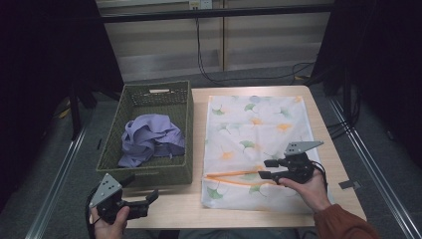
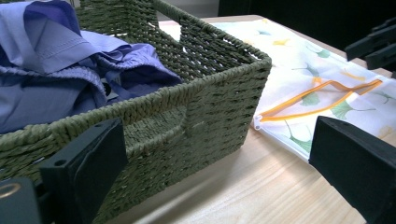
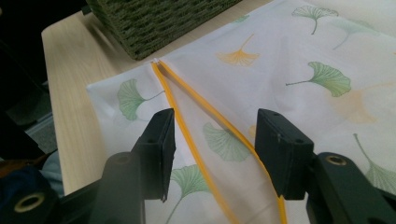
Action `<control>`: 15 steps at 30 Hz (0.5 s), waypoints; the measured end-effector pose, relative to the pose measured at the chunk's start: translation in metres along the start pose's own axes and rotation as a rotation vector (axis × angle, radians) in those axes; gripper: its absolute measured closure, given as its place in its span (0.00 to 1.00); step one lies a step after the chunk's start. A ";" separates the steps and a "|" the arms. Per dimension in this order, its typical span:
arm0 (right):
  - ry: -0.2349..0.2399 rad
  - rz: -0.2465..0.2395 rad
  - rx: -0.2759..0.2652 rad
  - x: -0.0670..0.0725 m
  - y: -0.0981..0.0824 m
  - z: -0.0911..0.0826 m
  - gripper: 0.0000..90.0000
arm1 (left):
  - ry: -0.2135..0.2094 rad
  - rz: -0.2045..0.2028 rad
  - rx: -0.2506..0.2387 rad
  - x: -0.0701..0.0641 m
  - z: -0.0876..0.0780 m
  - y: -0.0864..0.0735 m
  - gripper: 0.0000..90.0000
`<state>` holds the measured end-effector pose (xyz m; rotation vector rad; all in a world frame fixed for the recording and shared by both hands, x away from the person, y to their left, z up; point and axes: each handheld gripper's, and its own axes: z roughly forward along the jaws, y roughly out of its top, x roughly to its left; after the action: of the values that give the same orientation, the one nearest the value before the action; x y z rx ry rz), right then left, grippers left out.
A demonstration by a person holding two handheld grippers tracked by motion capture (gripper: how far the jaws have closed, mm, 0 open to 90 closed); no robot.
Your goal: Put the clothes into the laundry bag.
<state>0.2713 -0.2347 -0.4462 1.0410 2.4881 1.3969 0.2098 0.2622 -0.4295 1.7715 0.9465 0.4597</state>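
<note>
A white mesh laundry bag (image 1: 256,144) printed with ginkgo leaves lies flat on the table's right half. Its orange zipper (image 1: 231,178) gapes open near the front edge. My right gripper (image 1: 267,169) hovers low over that zipper, jaws open; in the right gripper view both orange zipper edges (image 3: 201,116) run between its black fingers (image 3: 159,144) without being pinched. A crumpled purple garment (image 1: 149,137) fills the green woven basket (image 1: 149,94) on the left. My left gripper (image 1: 142,188) is held open in front of the basket's near wall (image 2: 201,93), with nothing between its jaws.
The basket stands beside the bag's left edge with a narrow strip of bare wood between them. A strip of table runs along the front edge (image 1: 174,206). Dark curtains and cables stand beyond the table's far side.
</note>
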 end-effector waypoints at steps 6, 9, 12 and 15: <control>-0.003 0.003 0.040 -0.015 0.007 0.017 0.55 | -0.005 0.012 -0.003 0.000 0.000 0.000 0.05; -0.022 0.021 0.071 -0.023 0.002 0.030 0.55 | -0.014 0.010 -0.004 0.000 -0.001 0.000 0.05; -0.054 0.010 0.129 -0.027 -0.005 0.037 0.55 | -0.009 0.016 0.001 -0.001 -0.001 -0.001 0.05; -0.053 0.005 0.154 -0.029 -0.009 0.040 0.52 | -0.019 0.011 0.001 0.000 -0.001 -0.001 0.05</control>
<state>0.3050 -0.2265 -0.4826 1.0965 2.5898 1.1782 0.2092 0.2632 -0.4301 1.7797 0.9247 0.4485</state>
